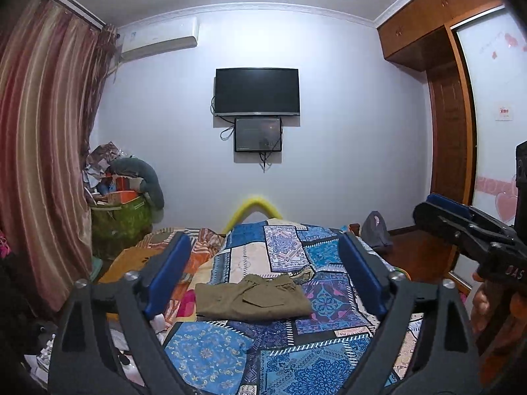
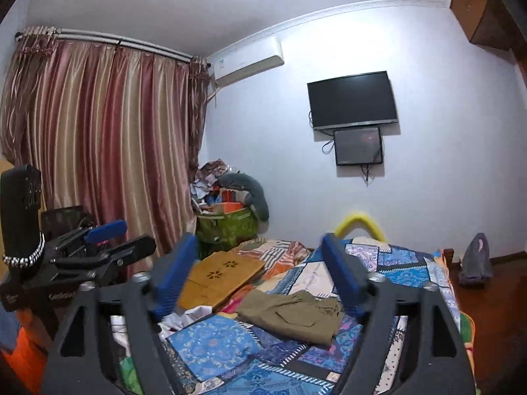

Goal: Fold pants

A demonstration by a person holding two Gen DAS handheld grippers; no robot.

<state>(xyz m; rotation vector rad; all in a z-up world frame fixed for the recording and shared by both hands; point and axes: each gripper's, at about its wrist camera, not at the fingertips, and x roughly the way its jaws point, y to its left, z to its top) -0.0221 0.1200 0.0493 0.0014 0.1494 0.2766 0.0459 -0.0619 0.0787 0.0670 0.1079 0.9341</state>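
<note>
Olive-green pants [image 1: 253,299] lie folded into a compact rectangle on the blue patchwork bedspread [image 1: 210,355]; they also show in the right wrist view [image 2: 293,316]. My left gripper [image 1: 263,256] is open and empty, raised above the bed with the pants seen between its blue fingers. My right gripper [image 2: 260,256] is open and empty, also raised above the bed, to the right of the left one. The right gripper shows at the right edge of the left wrist view [image 1: 461,220], and the left gripper at the left of the right wrist view [image 2: 112,237].
A yellow-brown folded board [image 2: 220,276] lies on the bed left of the pants. A green bag piled with clutter [image 1: 122,217] stands by the striped curtain [image 1: 39,151]. A TV [image 1: 257,92] hangs on the far wall. A grey bag [image 1: 375,230] sits on the wooden floor at right.
</note>
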